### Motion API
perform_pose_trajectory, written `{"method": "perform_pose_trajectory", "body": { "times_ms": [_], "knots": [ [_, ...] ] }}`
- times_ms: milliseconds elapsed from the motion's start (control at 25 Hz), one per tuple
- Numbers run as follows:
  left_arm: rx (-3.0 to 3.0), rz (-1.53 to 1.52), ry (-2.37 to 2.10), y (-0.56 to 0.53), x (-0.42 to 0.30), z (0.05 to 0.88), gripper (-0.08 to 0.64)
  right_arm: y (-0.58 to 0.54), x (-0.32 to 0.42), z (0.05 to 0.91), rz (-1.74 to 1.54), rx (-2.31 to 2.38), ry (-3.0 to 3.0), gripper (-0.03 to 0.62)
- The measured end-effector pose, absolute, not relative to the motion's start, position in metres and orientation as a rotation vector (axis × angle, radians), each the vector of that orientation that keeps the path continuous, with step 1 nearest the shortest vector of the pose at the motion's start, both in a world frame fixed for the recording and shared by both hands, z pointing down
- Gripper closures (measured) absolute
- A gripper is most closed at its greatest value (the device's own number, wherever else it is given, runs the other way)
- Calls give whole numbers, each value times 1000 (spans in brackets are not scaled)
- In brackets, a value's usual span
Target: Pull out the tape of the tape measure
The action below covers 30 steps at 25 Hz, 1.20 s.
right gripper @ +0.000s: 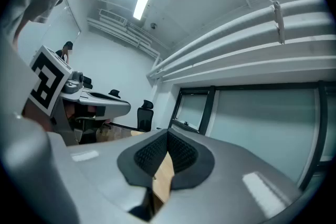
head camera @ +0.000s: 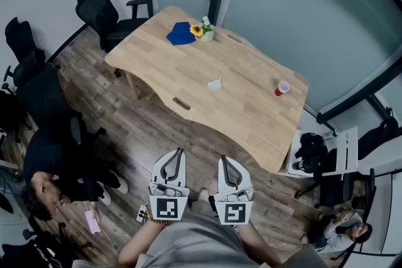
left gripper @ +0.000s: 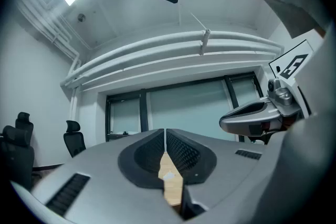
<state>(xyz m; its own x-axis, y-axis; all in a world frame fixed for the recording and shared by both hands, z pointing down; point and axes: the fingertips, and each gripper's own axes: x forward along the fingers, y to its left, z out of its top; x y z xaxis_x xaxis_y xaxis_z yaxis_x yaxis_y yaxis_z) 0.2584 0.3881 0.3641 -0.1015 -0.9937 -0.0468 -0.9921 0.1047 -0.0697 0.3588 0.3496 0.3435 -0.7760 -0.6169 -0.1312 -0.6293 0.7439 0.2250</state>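
A wooden table (head camera: 251,110) stands well ahead of me, across a stretch of floor. On its middle lies a small pale object (head camera: 214,83); I cannot tell whether it is the tape measure. That object also shows as a pale speck (left gripper: 169,177) below the left jaws. My left gripper (head camera: 178,152) and right gripper (head camera: 224,160) are held side by side low in the head view, far short of the table. Both are shut with nothing between the jaws. The left gripper (left gripper: 165,136) and the right gripper (right gripper: 168,139) point about level towards the table.
On the table are a blue cloth (head camera: 181,33), a small vase with a sunflower (head camera: 202,29) and a red cup (head camera: 282,88). Black office chairs (head camera: 100,6) stand at the left. One person (head camera: 50,166) is at the lower left, another (head camera: 348,229) at the lower right.
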Motion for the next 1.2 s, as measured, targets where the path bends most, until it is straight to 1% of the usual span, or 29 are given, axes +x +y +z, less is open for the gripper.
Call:
{"method": "perform_pose_trajectory", "body": {
  "times_ms": [120, 400, 560, 920, 1200],
  "knots": [
    [-2072, -16, 2287, 386, 236, 366, 540, 346, 343, 364, 433, -1057, 3032, 580],
    [-2106, 33, 2284, 379, 190, 372, 540, 332, 303, 353, 491, -1107, 2968, 580],
    [-2137, 25, 2299, 367, 169, 384, 540, 314, 298, 360, 539, -1189, 3026, 580],
    [-2153, -52, 2280, 296, 157, 399, 540, 221, 312, 383, 437, -1329, 2985, 580],
    [-2148, -187, 2262, 222, 156, 395, 540, 128, 316, 399, 361, -1351, 2957, 580]
  ]
}}
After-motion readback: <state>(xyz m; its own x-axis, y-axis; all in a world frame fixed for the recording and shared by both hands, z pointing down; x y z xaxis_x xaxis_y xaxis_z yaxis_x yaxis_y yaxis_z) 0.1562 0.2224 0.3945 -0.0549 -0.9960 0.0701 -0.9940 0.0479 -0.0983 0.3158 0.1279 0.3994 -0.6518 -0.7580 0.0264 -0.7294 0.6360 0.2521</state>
